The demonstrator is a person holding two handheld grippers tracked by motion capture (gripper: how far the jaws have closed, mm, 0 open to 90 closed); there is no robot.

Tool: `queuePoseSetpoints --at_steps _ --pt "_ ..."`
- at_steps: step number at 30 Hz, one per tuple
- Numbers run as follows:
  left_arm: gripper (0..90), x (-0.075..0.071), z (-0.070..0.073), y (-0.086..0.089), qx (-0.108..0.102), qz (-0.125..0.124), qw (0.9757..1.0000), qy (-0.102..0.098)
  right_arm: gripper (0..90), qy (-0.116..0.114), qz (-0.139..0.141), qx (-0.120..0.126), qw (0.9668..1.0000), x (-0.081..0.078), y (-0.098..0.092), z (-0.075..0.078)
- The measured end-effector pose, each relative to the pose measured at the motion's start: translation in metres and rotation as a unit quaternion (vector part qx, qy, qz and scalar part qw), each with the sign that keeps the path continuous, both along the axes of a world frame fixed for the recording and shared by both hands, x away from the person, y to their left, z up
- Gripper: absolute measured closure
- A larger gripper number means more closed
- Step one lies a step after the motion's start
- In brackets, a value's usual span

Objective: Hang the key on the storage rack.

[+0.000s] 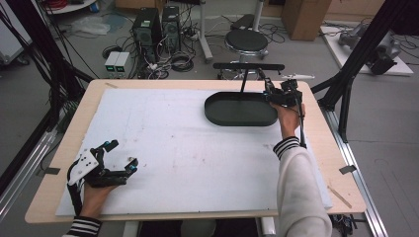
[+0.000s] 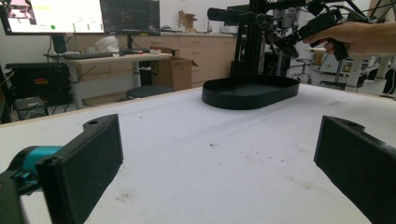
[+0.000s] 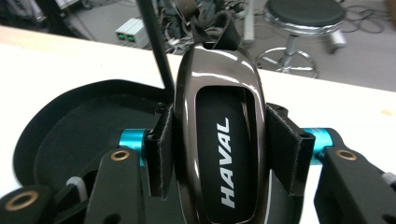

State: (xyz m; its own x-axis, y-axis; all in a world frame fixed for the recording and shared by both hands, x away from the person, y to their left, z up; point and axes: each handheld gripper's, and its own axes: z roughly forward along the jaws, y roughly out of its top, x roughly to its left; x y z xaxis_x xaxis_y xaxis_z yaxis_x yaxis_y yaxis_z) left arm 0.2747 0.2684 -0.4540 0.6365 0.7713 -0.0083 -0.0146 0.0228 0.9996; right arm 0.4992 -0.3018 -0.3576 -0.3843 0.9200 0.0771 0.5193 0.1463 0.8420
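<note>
Tabletop [image 1: 59,187] from the high view first: light wood with a big white sheet [image 1: 188,158] covering most of it. Black oval tray [image 1: 240,109] sits near the far edge, toward the far right corner. The right claw [image 1: 272,95] is held just above the tray's right end, hand [image 1: 288,118] behind it, striped cuff and a pale sleeve [image 1: 301,192] running back to the near edge. Can't really make out what's in it from up here, too small. The left claw [image 1: 123,155] is down by the near left corner, low over the sheet, jaws spread wide apart with nothing between them. Left gripper view: both black pads [image 2: 88,163] stand far apart at the sides, bare white sheet [image 2: 210,158] with a few dirty specks between them. Tray [image 2: 251,92] is well off ahead, and the right claw [image 2: 285,44] hangs in the air above its far end, held by a hand [image 2: 359,37]. Right gripper view is the good one: the jaws are clamped on a glossy dark key fob [image 3: 219,140] with HAVAL printed on it, pads pressing both long sides, fob pointing away from the camera. A dark strap [image 3: 205,28] comes off its far tip. Tray [image 3: 79,126] lies right below it, floor bare where it shows.
</note>
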Motion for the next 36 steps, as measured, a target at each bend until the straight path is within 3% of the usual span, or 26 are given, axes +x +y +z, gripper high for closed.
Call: queuePoseSetpoints --at_steps 1,4,6,7,9,13,15,16,18,21,24,25,27,29,36 --pt "1.7 0.000 0.000 0.000 0.000 0.000 1.0000 0.000 32.1 0.001 0.002 0.002 1.0000 0.001 0.000 -0.001" --pt "1.7 0.000 0.000 0.000 0.000 0.000 1.0000 0.000 25.1 0.019 0.007 0.019 0.9996 0.000 -0.002 -0.001" --pt "1.7 0.000 0.000 0.000 0.001 0.000 1.0000 0.001 10.1 0.025 0.003 0.021 0.9995 -0.003 -0.002 -0.001" --pt "1.7 0.000 0.000 0.000 0.001 0.000 1.0000 0.002 9.9 0.023 0.011 0.025 0.9994 -0.006 -0.002 -0.001" --pt "1.7 0.000 0.000 0.000 0.001 0.000 1.0000 0.001 0.4 0.008 0.029 0.033 0.9990 -0.019 -0.002 0.001" --pt "1.7 0.000 0.000 -0.001 0.002 0.001 1.0000 0.000 0.4 -0.033 0.066 0.053 0.9959 -0.044 -0.007 0.007" --pt "1.7 0.000 0.000 0.000 0.002 0.001 1.0000 0.002 0.4 -0.055 0.086 0.064 0.9927 -0.060 -0.010 0.011" --pt "1.7 0.000 0.000 -0.001 0.003 0.001 1.0000 0.002 0.4 -0.075 0.111 0.077 0.9880 -0.077 -0.014 0.014" --pt "1.7 0.000 0.000 -0.001 0.005 0.005 1.0000 0.000 0.4 -0.078 0.121 0.076 0.9867 -0.085 -0.015 0.015" --pt "1.7 0.000 0.001 -0.002 0.010 0.009 0.9999 0.001 0.4 -0.096 0.156 0.077 0.9800 -0.110 -0.017 0.014" --pt "1.7 0.000 0.001 -0.002 0.011 0.010 0.9999 0.002 0.4 -0.123 0.184 0.073 0.9724 -0.136 -0.020 0.007" --pt "1.7 0.000 0.001 -0.002 0.010 0.012 0.9999 0.002 0.4 -0.142 0.194 0.077 0.9676 -0.144 -0.022 0.002" --pt "1.7 -0.001 0.000 -0.003 0.009 0.013 0.9999 0.000 0.4 -0.153 0.203 0.087 0.9633 -0.159 -0.025 -0.009" --pt "1.7 -0.001 0.001 -0.003 0.012 0.014 0.9998 -0.001 0.4 -0.168 0.201 0.093 0.9605 -0.171 -0.029 -0.023" --pt "1.7 -0.001 0.001 -0.003 0.012 0.015 0.9998 0.000 0.4 -0.193 0.173 0.124 0.9580 -0.189 -0.043 -0.062"
